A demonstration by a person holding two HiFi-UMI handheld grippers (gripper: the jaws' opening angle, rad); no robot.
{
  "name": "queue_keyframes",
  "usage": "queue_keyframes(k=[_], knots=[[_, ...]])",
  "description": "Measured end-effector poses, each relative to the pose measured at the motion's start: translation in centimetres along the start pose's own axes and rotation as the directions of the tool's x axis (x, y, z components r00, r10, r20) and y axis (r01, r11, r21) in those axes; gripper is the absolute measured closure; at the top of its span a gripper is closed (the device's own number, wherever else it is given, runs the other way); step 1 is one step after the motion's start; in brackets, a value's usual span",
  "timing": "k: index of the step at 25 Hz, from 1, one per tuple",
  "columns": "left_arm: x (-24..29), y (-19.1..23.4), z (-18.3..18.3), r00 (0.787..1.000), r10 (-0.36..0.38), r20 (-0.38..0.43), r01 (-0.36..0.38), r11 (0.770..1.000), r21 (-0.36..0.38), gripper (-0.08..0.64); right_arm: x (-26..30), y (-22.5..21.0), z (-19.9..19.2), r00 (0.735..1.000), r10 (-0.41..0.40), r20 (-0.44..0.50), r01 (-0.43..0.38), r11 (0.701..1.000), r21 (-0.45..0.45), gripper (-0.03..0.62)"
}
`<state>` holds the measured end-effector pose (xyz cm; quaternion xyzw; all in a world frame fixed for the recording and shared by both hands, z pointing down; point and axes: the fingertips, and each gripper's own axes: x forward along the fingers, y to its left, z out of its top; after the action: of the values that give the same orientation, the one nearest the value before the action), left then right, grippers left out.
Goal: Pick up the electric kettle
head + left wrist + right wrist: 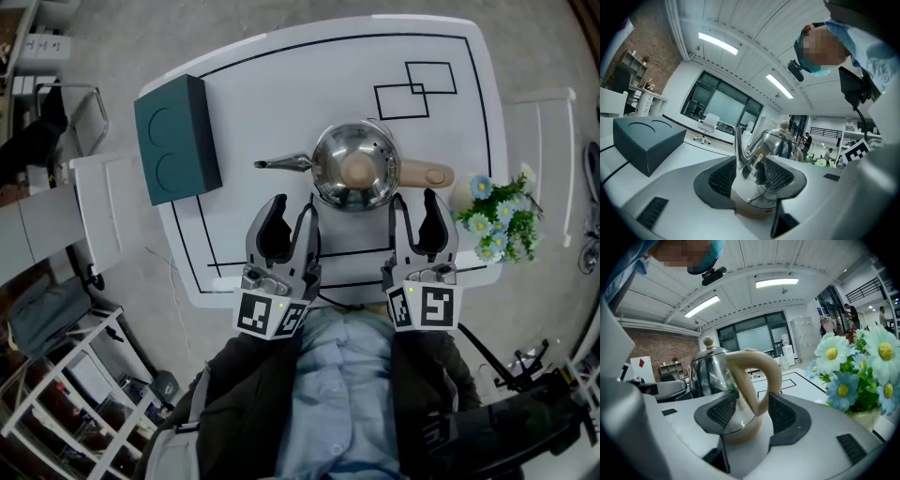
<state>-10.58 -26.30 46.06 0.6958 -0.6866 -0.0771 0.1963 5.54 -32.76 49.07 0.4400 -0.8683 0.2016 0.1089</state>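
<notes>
The white table [281,66], marked with black lines, fills the head view. A dark teal box [176,139] lies at its left and a bunch of blue and white flowers [497,220] stands at its right edge. The electric kettle [354,169] stands upright between them, near the table's near side. Its long axis runs across the table, with the thin spout [281,163] pointing left toward the box and the cream handle [422,174] pointing right toward the flowers. Only the head view shows this whole line. The left gripper view shows the box [647,140] and the spout [738,145] rising off the steel body. The right gripper view shows the handle's loop [759,376], the lid knob [708,341] and the flowers [853,366]. The left gripper [294,208] has its jaws wide apart and holds nothing, with the kettle's spout side in the gap. The right gripper [414,202] is also spread wide, the handle standing between its pads but not clamped.
</notes>
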Motion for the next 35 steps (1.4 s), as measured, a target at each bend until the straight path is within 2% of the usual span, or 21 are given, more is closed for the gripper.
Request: queue_keyframes(k=[2,4,24,35], knots=[[0.0,0.4,0.1,1.000,0.005,0.013,-0.005,1.000,-0.025,0.346,0.0,-0.4,0.1,1.000,-0.019,0.009,0.019,1.000,-0.002,0.370],[0.0,0.6,0.1,1.000,0.006,0.021,-0.005,0.999,-0.040,0.336,0.0,-0.5,0.1,0.999,-0.031,0.012,0.031,0.999,-0.009,0.362],[2.5,3.0,1.8,0.998,0.033,0.056,-0.030,0.998,-0.056,0.335,1.5,-2.5,1.2,0.992,-0.115,0.050,0.116,0.993,-0.010,0.362],[4.4,3.7,2.3,0.997,0.021,0.073,-0.017,0.998,-0.064,0.336,2.1,-3.5,1.7,0.986,-0.155,0.064,0.157,0.987,-0.018,0.362]])
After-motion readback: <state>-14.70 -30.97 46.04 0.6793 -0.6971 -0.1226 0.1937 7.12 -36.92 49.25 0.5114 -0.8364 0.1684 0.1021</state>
